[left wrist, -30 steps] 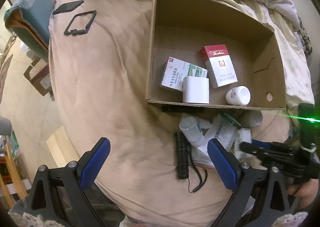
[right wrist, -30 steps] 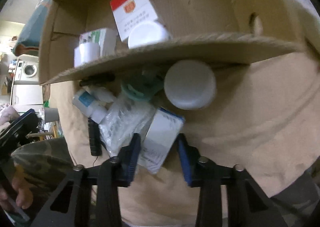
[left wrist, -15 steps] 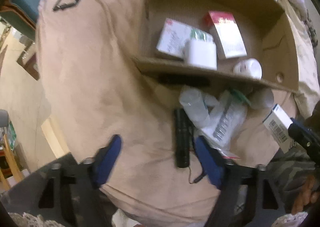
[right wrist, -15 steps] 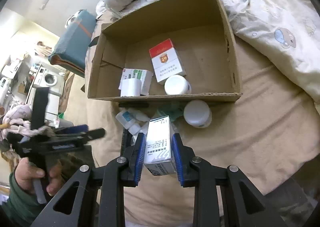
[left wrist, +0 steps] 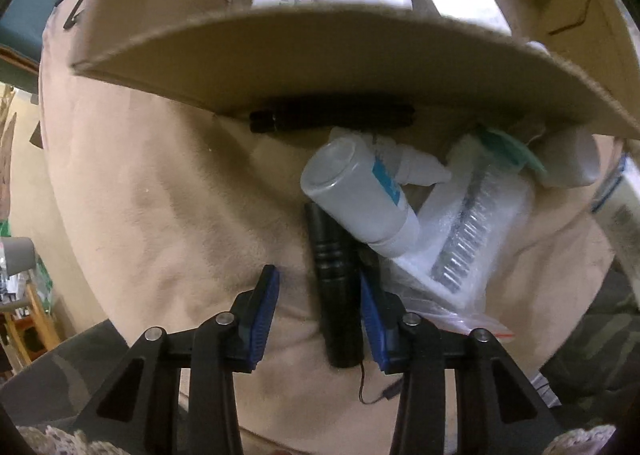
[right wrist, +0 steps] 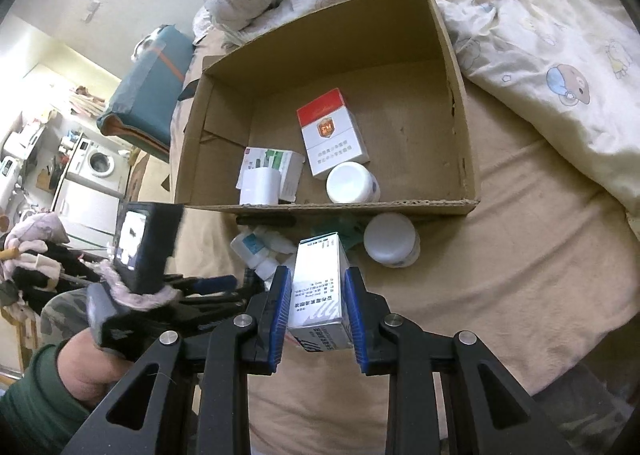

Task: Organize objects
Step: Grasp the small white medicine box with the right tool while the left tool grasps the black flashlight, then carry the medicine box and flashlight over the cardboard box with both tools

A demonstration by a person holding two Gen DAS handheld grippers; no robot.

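Note:
A cardboard box (right wrist: pixel 460 103) lies on a tan blanket and holds a red-and-white carton (right wrist: pixel 332 133), a green-and-white carton (right wrist: pixel 276 163), a white roll (right wrist: pixel 260 185) and a white jar (right wrist: pixel 350 183). My right gripper (right wrist: pixel 318 287) is shut on a white-and-blue medicine box (right wrist: pixel 318 287), held above the blanket in front of the cardboard box. My left gripper (left wrist: pixel 316 297) is open, its fingers either side of a black flashlight (left wrist: pixel 334 279) lying on the blanket. A grey-white bottle (left wrist: pixel 356 199) leans over the flashlight's far end.
In front of the cardboard box lie a second black flashlight (left wrist: pixel 332 117), a small dropper bottle (left wrist: pixel 420 171), a clear bag with a comb-like item (left wrist: pixel 468 239) and a white jar (right wrist: pixel 390 239). A quilt (right wrist: pixel 540 35) is heaped at the right and behind.
My left gripper dropped close to the blanket and narrowed around the black flashlight. My right gripper took hold of the medicine box, lifted it and pulled back from the pile.

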